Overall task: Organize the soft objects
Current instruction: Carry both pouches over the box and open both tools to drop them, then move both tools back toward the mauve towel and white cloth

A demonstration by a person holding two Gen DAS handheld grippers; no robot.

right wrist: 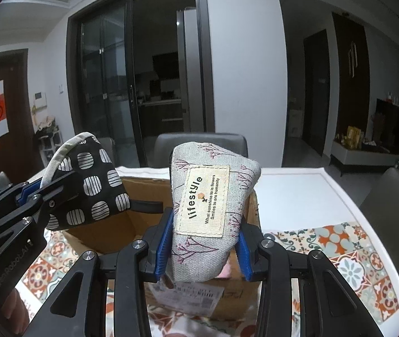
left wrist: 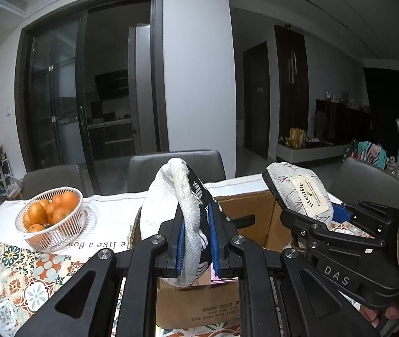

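Left gripper (left wrist: 196,236) is clamped on a black-and-white patterned pouch (left wrist: 171,213) with a cream lining, which stands upright between the blue pads (left wrist: 180,238). Right gripper (right wrist: 203,245) is closed on a grey pouch (right wrist: 210,196) printed with twig motifs and bearing a "lifestyle" label; this pouch also rises upright from the jaws. Both pouches are held above an open cardboard box (right wrist: 109,233), which lies just ahead of and below the two grippers. Inside the box, something pink (right wrist: 226,271) shows beneath the grey pouch, though too little is visible to identify it. The box rests on a table (right wrist: 306,196) covered with a white cloth bordered in coloured tile pattern. To the left of the left gripper, a white wire basket (left wrist: 67,224) sits on the table and contains several oranges (left wrist: 50,210). Grey chairs (left wrist: 148,168) stand beyond the table's far edge.
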